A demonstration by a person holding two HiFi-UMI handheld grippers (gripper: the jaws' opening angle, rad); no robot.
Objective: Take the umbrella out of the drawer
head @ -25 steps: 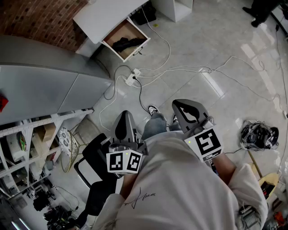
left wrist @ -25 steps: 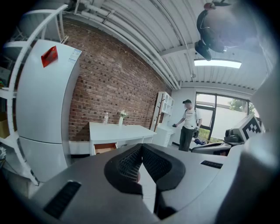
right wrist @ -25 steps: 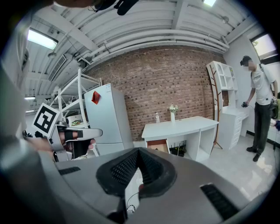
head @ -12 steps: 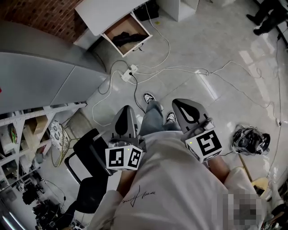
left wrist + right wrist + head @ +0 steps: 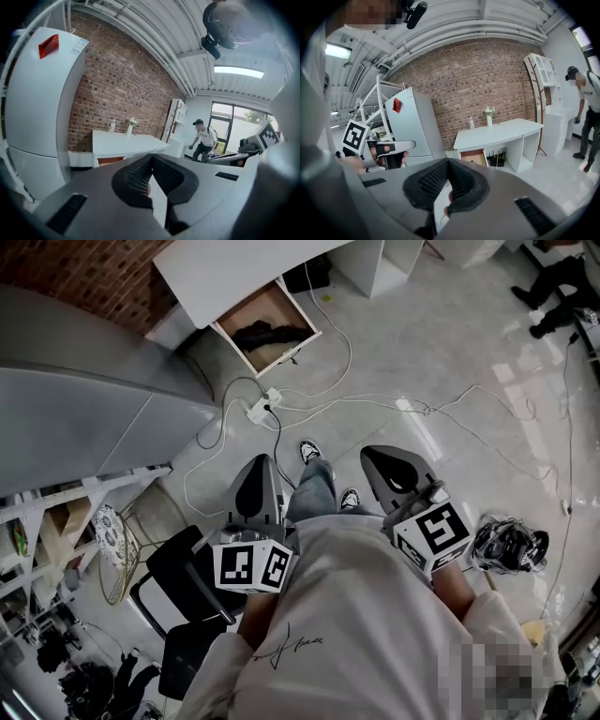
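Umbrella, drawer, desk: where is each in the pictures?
umbrella [image 5: 272,335], head view, middle of the dark folded bundle.
drawer [image 5: 260,307], head view, bare wooden bottom.
desk [image 5: 234,273], head view, white top.

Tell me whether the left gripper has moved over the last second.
Yes. The left gripper has come closer to the white power strip on the floor, toward the open drawer.

Open floor [image 5: 422,343] runs to the open drawer [image 5: 251,307]; cables [image 5: 427,411] and 1 power strip [image 5: 259,409] cross it, while the fridge [image 5: 84,409] and chair [image 5: 183,568] crowd the left.
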